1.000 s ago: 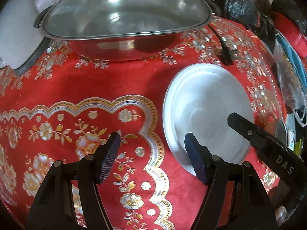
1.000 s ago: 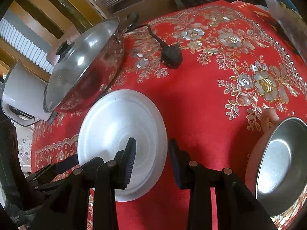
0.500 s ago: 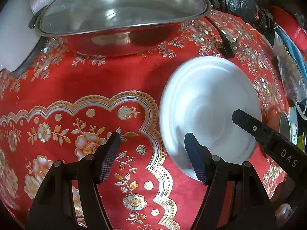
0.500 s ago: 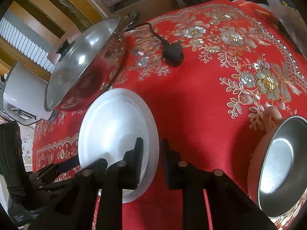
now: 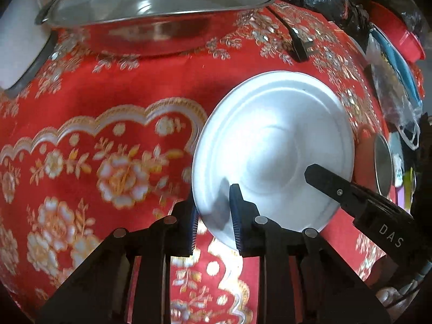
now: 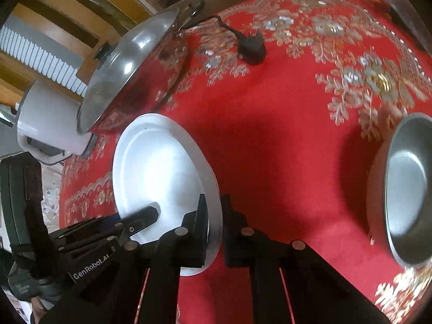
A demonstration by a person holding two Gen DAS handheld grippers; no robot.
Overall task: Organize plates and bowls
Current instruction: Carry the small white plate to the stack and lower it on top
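A white plate lies on the red flowered tablecloth, its rim tipped between both grippers. My left gripper is closing on the plate's near-left rim, one pad under it and one on top. In the right wrist view the plate has its right rim pinched by my right gripper, which is shut on it. The right gripper's finger shows over the plate in the left wrist view. A steel bowl nested in a pink bowl stands to the right.
A steel pot with a glass lid stands behind the plate, with a white cooker beside it. A black plug and its cord lie on the cloth. Black bags and plastic items crowd the table's right edge.
The left jaws have gone from wide apart to clamped over the plate's rim. The right jaws have narrowed and slid left onto the opposite rim. The plate now looks tipped up.
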